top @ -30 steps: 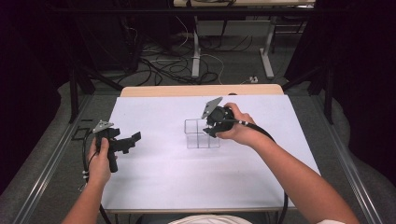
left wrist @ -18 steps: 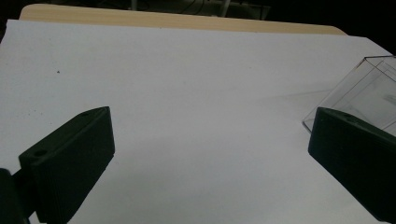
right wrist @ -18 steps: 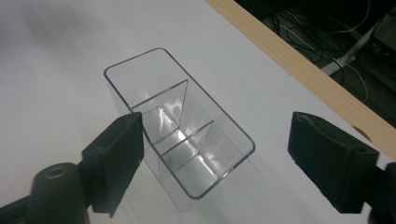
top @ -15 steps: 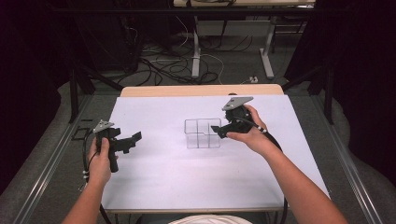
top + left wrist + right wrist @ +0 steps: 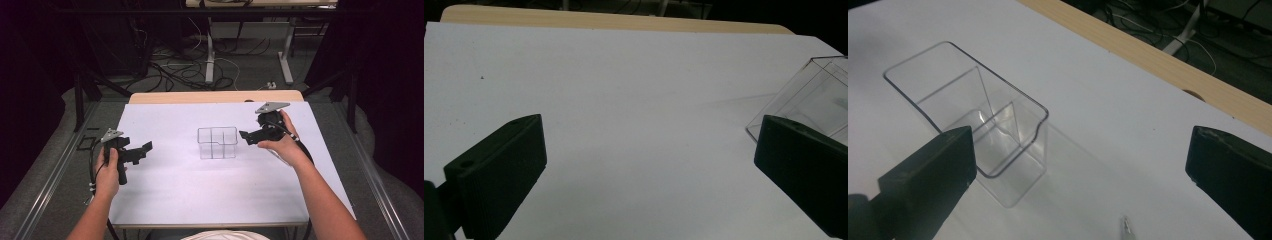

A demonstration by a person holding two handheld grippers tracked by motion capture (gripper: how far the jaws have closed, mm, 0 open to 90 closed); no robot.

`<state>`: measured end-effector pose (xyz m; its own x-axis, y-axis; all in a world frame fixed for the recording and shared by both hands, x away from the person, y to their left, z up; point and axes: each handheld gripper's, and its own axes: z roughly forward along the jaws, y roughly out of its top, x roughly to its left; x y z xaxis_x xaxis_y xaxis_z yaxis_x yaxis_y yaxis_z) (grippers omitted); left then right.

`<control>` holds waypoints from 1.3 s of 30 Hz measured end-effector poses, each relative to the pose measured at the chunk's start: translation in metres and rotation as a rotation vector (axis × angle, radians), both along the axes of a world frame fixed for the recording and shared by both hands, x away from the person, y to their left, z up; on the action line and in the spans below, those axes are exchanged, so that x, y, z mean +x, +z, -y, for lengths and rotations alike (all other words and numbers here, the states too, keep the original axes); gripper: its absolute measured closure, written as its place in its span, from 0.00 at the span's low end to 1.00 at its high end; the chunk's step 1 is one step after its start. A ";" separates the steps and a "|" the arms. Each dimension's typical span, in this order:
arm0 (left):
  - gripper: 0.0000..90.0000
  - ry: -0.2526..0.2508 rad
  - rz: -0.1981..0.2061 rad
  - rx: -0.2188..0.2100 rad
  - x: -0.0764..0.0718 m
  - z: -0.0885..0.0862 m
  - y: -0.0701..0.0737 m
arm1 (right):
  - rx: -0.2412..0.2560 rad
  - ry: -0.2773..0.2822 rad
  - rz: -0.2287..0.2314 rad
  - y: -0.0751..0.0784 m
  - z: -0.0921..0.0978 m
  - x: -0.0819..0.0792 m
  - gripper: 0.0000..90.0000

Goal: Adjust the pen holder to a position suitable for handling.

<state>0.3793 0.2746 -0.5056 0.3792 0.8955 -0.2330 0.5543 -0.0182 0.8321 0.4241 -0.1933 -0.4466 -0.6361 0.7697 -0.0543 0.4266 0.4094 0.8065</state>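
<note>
Hovering right gripper (image 5: 246, 137) just beside clear divided box (image 5: 217, 142), jaws wide, nothing held. Left gripper (image 5: 146, 150) well apart, jaws wide, empty. Next, probably: closing on box wall.

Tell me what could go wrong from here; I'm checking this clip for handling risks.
1. The clear divided container is light and stands free on the white table; a nudge from the open right claw close beside it could likely slide or tip it.
2. Its thin transparent walls are hard to see, so a jaw may catch the rim.
3. The left claw is open and far off, so it cannot steady it.
</note>
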 end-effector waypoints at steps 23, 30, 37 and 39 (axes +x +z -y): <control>0.00 0.001 -0.001 -0.001 0.000 0.000 0.001 | -0.294 -0.006 -0.143 -0.012 0.026 0.032 0.33; 0.00 0.002 -0.003 -0.001 0.000 0.000 0.000 | -0.343 0.009 -0.232 -0.018 0.032 0.039 0.44; 0.00 0.003 -0.002 0.001 0.000 0.000 0.000 | -0.344 0.030 -0.300 -0.032 0.036 0.044 0.48; 0.00 0.003 0.000 0.000 0.000 0.000 0.000 | -0.367 0.010 -0.325 -0.036 0.037 0.045 0.48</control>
<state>0.3791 0.2750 -0.5056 0.3766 0.8965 -0.2332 0.5540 -0.0162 0.8324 0.4694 -0.2302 -0.4822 -0.6726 0.7305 -0.1179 0.6268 0.6472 0.4339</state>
